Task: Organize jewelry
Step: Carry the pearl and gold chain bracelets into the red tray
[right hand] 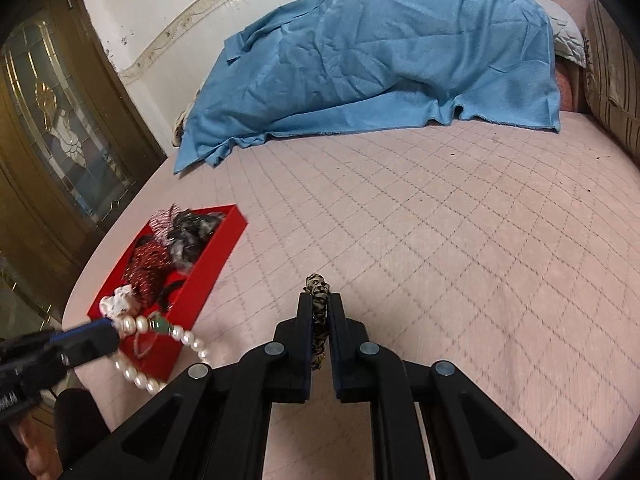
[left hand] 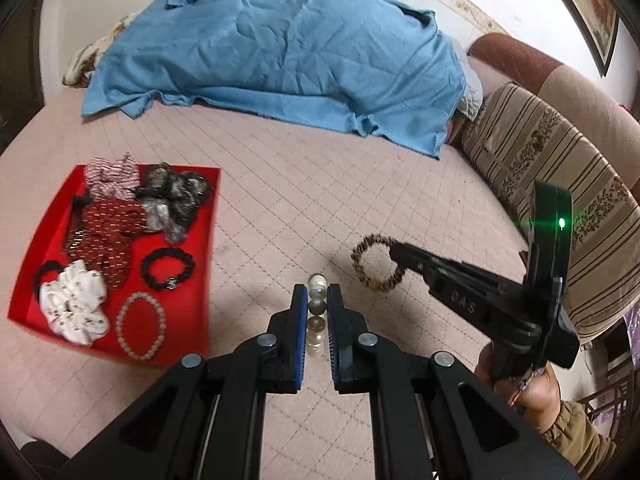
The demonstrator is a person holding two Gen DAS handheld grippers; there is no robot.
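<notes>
Only rightward, green bead [right hand: 161, 325] on left-held pearl bracelet [right hand: 188, 340].

A home bedroom: a pink quilted bed [right hand: 420, 240] with a rumpled blue blanket [left hand: 280, 60], a striped bolster [left hand: 552, 184], a framed picture [left hand: 592, 8] on the wall, and a stained-glass door [right hand: 52, 120].

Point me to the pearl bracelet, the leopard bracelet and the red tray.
pearl bracelet [right hand: 188, 340]: right wrist view, on the hanging pearls.
leopard bracelet [left hand: 362, 250]: left wrist view, on the loop's left side.
red tray [left hand: 208, 232]: left wrist view, on its right wall.
</notes>
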